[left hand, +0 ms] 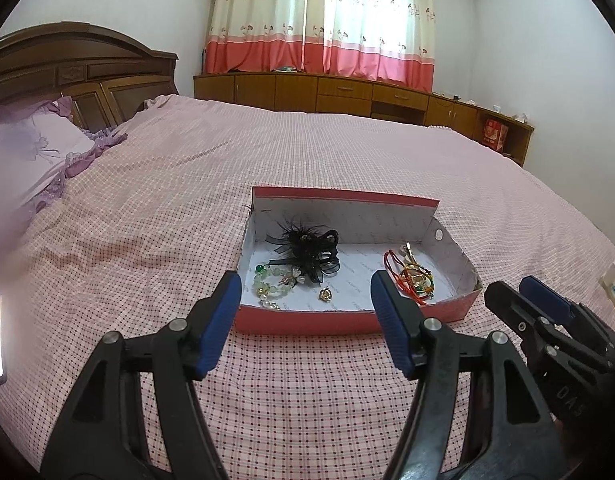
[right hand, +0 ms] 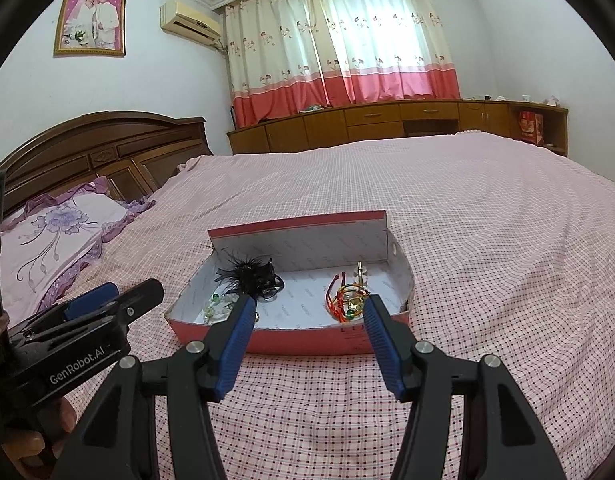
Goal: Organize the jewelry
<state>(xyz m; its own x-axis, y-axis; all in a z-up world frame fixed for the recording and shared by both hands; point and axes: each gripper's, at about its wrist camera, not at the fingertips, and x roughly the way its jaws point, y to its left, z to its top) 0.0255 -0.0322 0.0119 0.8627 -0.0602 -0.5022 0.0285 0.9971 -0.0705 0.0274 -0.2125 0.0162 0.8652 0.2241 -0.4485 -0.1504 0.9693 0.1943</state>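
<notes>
- On the bed (left hand: 307,152), covered by a pink checked spread, an open red box (left hand: 307,322) lies with its lid folded up behind it.
- Inside the box, at its left end: a black feather bow (left hand: 309,250), and in front of it a green bead bracelet (left hand: 269,284).
- Near the front wall, just right of the bracelet: a small gold charm (left hand: 325,294), apart from the other pieces.
- At the right end of the box: a tangle of red and orange cords (left hand: 411,278) with green beads, and a gold clip (left hand: 407,250) just behind it.
- The floor of the box between the two groups is bare white card.
- Left claw (left hand: 307,320): jaws stand apart, nothing between them, hovering above the spread just in front of the box.
- Right claw (right hand: 307,336): jaws stand apart, nothing between them, also just in front of the box and beside the left claw.
- In the right wrist view, fingers (right hand: 47,428) of the person's hand show under the left tool.
- Behind the bed: a wooden headboard (right hand: 107,148), a purple pillow (right hand: 55,240), low cabinets (right hand: 387,120), and a pink curtain (right hand: 339,40).
</notes>
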